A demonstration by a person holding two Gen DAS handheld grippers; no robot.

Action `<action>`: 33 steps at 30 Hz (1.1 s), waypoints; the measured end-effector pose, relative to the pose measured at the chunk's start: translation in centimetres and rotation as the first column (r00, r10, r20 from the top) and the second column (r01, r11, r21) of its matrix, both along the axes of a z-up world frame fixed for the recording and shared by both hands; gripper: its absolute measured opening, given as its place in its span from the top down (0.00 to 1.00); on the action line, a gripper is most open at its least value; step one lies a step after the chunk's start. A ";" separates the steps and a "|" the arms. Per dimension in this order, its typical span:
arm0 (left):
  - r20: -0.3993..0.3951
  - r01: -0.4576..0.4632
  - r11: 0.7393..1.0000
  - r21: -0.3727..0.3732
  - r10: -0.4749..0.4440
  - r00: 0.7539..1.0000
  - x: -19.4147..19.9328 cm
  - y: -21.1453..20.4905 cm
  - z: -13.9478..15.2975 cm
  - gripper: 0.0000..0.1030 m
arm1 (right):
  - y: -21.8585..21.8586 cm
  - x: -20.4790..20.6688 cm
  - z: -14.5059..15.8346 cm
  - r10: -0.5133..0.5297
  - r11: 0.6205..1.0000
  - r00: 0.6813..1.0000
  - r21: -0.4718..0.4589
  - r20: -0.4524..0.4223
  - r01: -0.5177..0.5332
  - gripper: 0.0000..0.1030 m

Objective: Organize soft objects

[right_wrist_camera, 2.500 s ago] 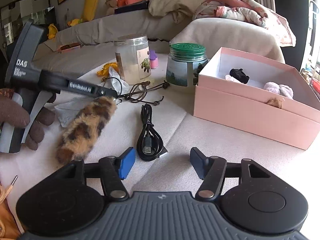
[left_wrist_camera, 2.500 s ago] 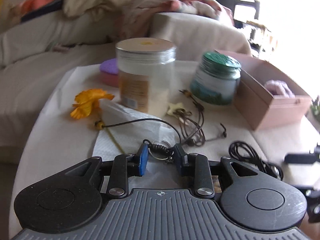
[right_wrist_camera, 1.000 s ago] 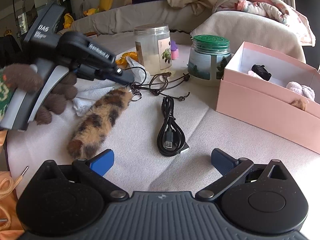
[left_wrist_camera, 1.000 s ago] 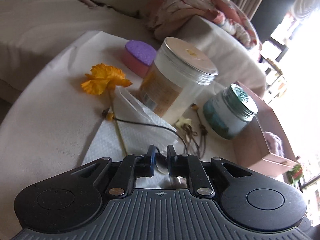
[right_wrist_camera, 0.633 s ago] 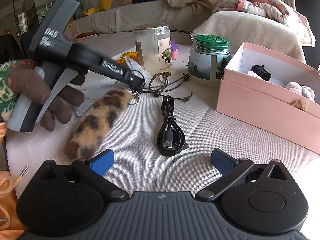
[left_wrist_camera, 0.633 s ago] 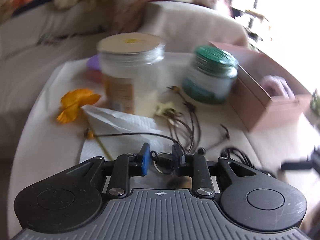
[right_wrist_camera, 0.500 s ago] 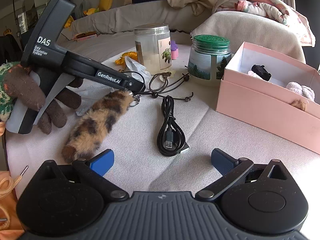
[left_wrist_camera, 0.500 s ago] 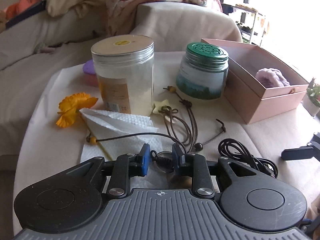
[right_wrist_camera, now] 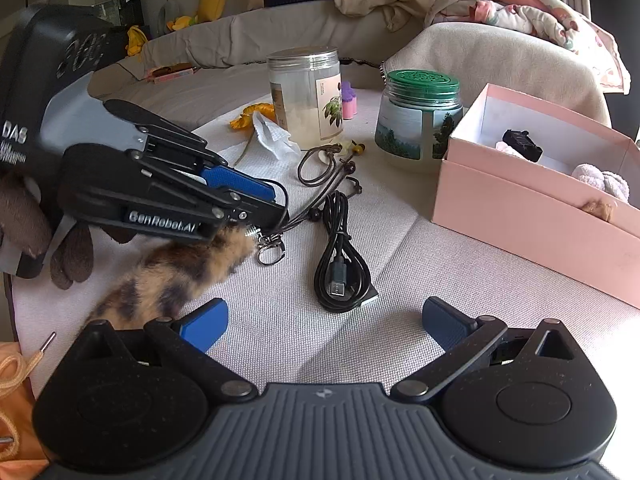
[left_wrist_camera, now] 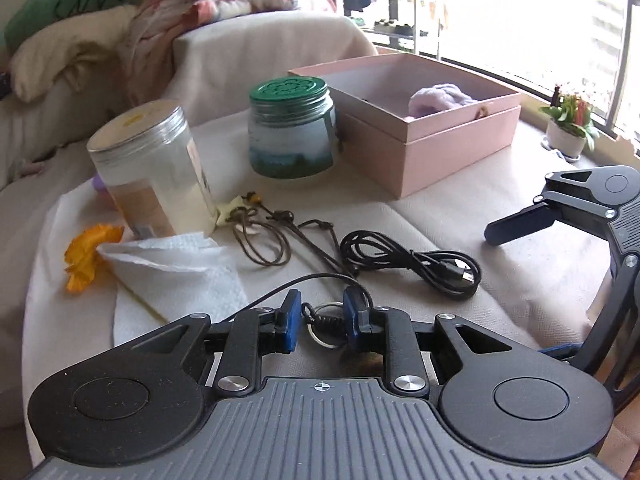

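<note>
The left gripper (left_wrist_camera: 319, 317), jaws narrow, pinches the key ring (right_wrist_camera: 271, 251) of the leopard-print fur tail (right_wrist_camera: 172, 276). The coiled USB cable (right_wrist_camera: 341, 268) lies between it and the pink box (right_wrist_camera: 532, 216). The right gripper (right_wrist_camera: 322, 322) gapes wide, empty.

Daylight floods in from the window (left_wrist_camera: 560, 20), blown out white; bench (left_wrist_camera: 460, 208) evenly lit, soft shadows. Fisheye bending at edges; left gripper's housing (right_wrist_camera: 60, 64) motion-blurred.
</note>
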State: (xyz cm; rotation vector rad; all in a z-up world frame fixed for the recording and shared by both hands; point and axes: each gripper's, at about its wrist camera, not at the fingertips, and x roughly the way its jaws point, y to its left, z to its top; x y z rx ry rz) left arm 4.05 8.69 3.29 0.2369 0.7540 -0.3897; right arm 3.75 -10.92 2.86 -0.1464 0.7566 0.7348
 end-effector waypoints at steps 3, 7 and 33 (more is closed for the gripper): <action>-0.047 -0.043 0.999 -0.023 0.041 0.998 0.3 0.4 0.2 0.75 | 0.0 0.0 0.0 0.000 1.000 1.000 -0.001 0.001 0.000 0.00; -0.116 -0.086 0.993 -0.082 0.076 0.990 0.6 1.4 0.5 0.75 | 0.0 0.0 0.0 -0.001 1.000 1.000 0.000 0.001 0.001 0.00; 0.018 -0.053 0.997 -0.051 0.054 0.998 -5.0 -0.9 -0.7 0.79 | -2.1 0.2 0.7 -0.037 0.992 0.999 0.120 -0.018 0.039 0.13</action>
